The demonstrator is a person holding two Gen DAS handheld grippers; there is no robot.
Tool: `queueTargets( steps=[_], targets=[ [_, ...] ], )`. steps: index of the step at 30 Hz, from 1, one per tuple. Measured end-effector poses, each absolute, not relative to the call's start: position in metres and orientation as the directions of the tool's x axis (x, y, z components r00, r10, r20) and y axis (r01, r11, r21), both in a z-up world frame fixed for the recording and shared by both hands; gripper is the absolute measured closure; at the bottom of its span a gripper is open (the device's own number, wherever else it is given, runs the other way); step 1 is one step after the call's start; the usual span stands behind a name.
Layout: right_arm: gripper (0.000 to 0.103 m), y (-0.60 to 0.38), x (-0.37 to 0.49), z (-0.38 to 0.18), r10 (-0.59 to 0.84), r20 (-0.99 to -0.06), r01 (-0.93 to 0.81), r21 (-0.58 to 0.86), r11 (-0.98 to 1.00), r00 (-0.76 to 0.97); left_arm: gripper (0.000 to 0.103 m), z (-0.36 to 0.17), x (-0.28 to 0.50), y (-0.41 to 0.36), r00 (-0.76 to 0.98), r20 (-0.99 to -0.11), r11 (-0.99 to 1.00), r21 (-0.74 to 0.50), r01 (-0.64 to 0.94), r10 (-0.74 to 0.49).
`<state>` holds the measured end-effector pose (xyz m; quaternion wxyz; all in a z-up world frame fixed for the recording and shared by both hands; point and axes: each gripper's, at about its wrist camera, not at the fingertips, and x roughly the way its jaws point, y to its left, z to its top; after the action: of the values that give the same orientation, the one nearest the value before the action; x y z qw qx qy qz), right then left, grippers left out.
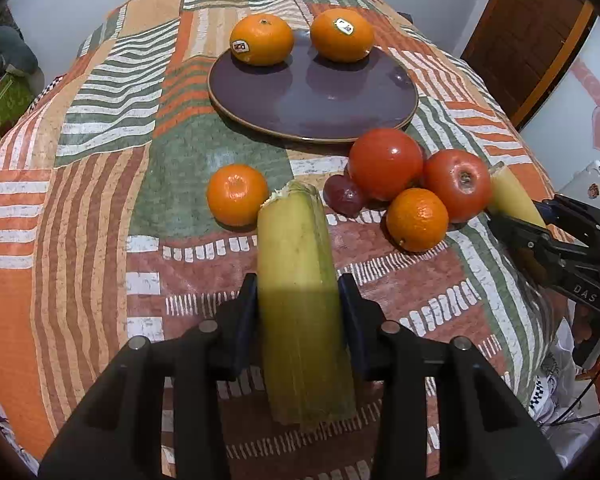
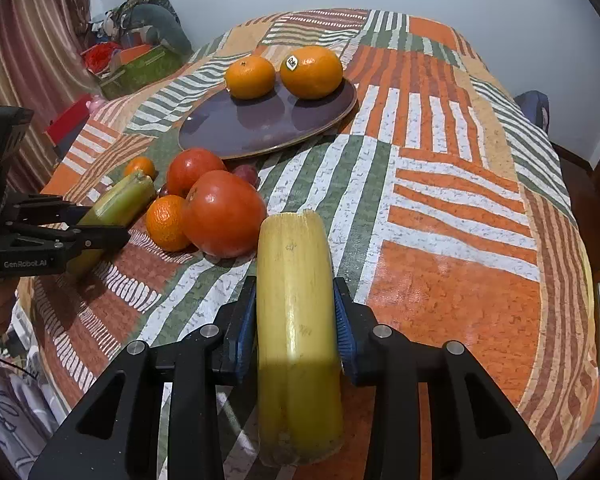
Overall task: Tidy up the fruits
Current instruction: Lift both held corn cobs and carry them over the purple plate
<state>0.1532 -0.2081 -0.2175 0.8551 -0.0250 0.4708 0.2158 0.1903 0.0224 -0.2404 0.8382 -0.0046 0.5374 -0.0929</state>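
Yellow-green sugarcane piece (image 1: 300, 304) clamped in left gripper (image 1: 300, 316) – second sugarcane piece (image 2: 296, 320) clamped in right gripper (image 2: 296, 320), both raised above patchwork-covered counter (image 2: 460, 280). Purple plate (image 1: 312, 92) at 12 o'clock holds two oranges (image 1: 262, 40). Tomatoes (image 1: 384, 164), loose oranges (image 1: 238, 194) clustered short of plate. Risk: smooth cane slipping from narrow pads – or its long end knocking tomatoes, rolling them off counter.

The surface (image 1: 80, 208) is covered by a patterned cloth; a purple plate (image 1: 340, 108), tomatoes (image 1: 384, 164) and oranges (image 1: 237, 194) are carried on it.
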Motion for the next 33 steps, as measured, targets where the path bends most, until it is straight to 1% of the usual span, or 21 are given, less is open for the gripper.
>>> queueTargets(
  steps=[2, 5, 9, 17, 24, 33],
  targets=[
    [0.071, -0.209, 0.151, -0.214, 0.342, -0.811, -0.397, 0.15, 0.906, 0.474, 0.064, -0.237, 0.19, 0.025, 0.405, -0.898, 0.98, -0.118, 0.158, -0.173],
    [0.071, -0.211, 0.15, -0.208, 0.343, -0.805, -0.396, 0.148, 0.906, 0.484, 0.064, -0.229, 0.185, 0.024, 0.427, -0.89, 0.98, -0.095, 0.174, -0.162],
    [0.071, -0.212, 0.153, -0.199, 0.345, -0.792, -0.394, 0.145, 0.908, 0.504, 0.064, -0.217, 0.183, 0.022, 0.444, -0.879, 0.976, -0.098, 0.192, -0.175],
    [0.071, -0.213, 0.159, -0.182, 0.349, -0.768, -0.398, 0.134, 0.908, 0.538, 0.064, -0.194, 0.184, 0.025, 0.49, -0.852, 0.977, -0.105, 0.184, -0.183],
    [0.071, -0.215, 0.169, -0.169, 0.351, -0.745, -0.392, 0.131, 0.911, 0.567, 0.064, -0.186, 0.195, 0.029, 0.502, -0.846, 0.98, -0.104, 0.171, -0.177],
    [0.071, -0.208, 0.191, -0.165, 0.335, -0.741, -0.399, 0.099, 0.912, 0.582, 0.064, -0.179, 0.217, 0.03, 0.519, -0.836, 0.978, -0.092, 0.186, -0.177]
  ],
)
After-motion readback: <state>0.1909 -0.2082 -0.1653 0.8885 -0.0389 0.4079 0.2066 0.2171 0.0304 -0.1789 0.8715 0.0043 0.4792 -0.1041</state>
